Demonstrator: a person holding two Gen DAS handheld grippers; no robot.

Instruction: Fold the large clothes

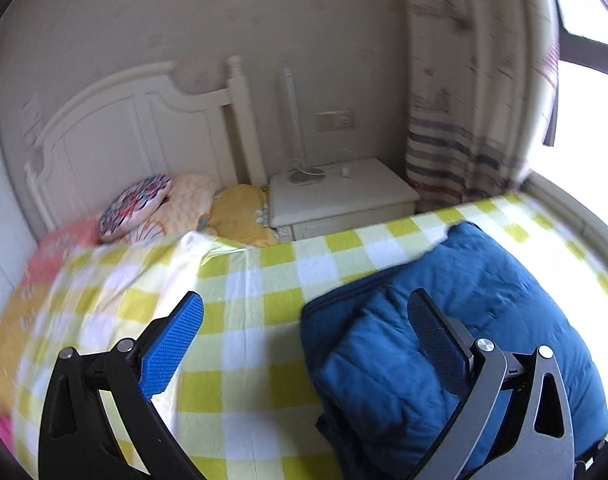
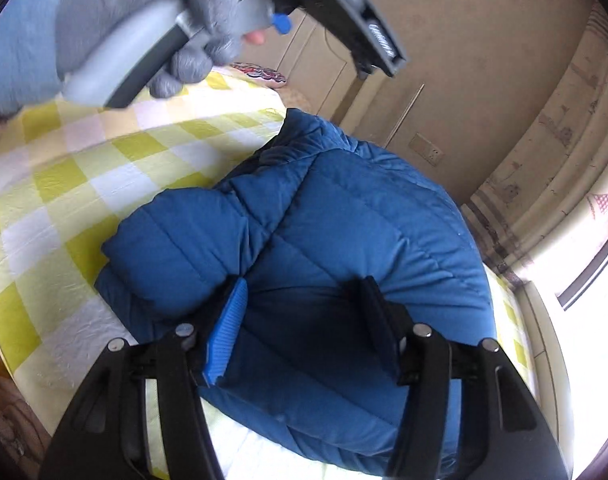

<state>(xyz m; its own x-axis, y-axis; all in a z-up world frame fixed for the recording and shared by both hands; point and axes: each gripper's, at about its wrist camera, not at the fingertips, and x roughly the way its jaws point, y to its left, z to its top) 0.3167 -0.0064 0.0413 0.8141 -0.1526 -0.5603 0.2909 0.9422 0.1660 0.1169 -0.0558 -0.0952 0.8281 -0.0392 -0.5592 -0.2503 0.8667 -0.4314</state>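
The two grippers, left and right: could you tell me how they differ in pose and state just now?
The left gripper is spread wide in the air above the checked sheet; the right gripper is narrower, its fingers pressed into the blue padded jacket. The left touches nothing visible; the right touches the jacket. Both are open, with ribbed blue pads.

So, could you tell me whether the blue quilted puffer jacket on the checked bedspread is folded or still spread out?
Folded: the blue quilted puffer jacket lies as a compact bundle, a padded flap doubled over its top, on the yellow-and-white checked bedspread.
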